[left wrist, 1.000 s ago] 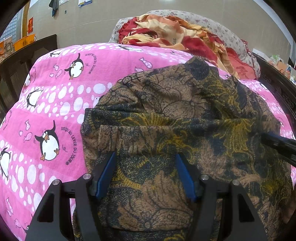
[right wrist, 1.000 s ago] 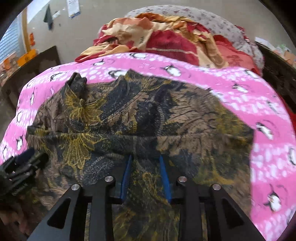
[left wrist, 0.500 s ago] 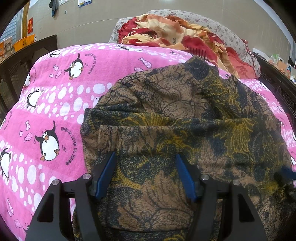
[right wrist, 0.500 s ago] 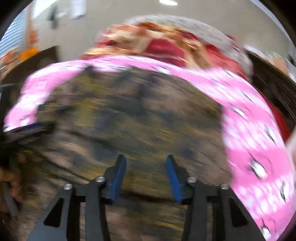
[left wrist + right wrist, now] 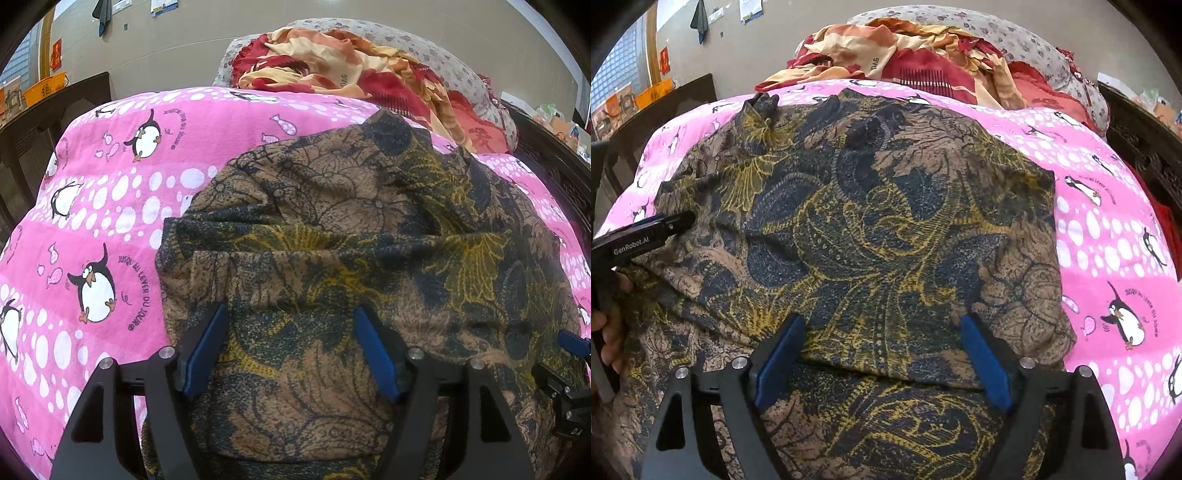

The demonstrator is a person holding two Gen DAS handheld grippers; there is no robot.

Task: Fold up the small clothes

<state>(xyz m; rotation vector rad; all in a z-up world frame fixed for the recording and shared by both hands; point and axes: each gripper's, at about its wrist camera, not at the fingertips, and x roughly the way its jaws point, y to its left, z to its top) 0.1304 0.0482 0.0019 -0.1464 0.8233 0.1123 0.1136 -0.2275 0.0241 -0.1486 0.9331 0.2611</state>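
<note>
Since a second ago the right gripper (image 5: 882, 354) has let go of the pinch of cloth it held; its jaws are opening now, standing wide with nothing clamped, only fabric lying beneath them. That fabric is the brown, navy and mustard floral-print garment (image 5: 332, 229), spread in loose layers on the pink penguin-print bedsheet (image 5: 110, 206), a folded edge running across its middle. The left gripper (image 5: 291, 347) has kept its place over the near left part; its jaws are opening as well, and no cloth appears pinched between the blue pads (image 5: 205, 347), though the near hem sits too low in view to be sure.

I judge the garment light, soft and limp: it will sag and drag, so it is best taken at corners or along a hem, both ends together.

Open sheet lies to the left and right of the garment. Beyond it, a crumpled red and cream blanket (image 5: 332, 62) crowds the far side, and dark wooden bed rails (image 5: 1137, 129) bound the sides.
</note>
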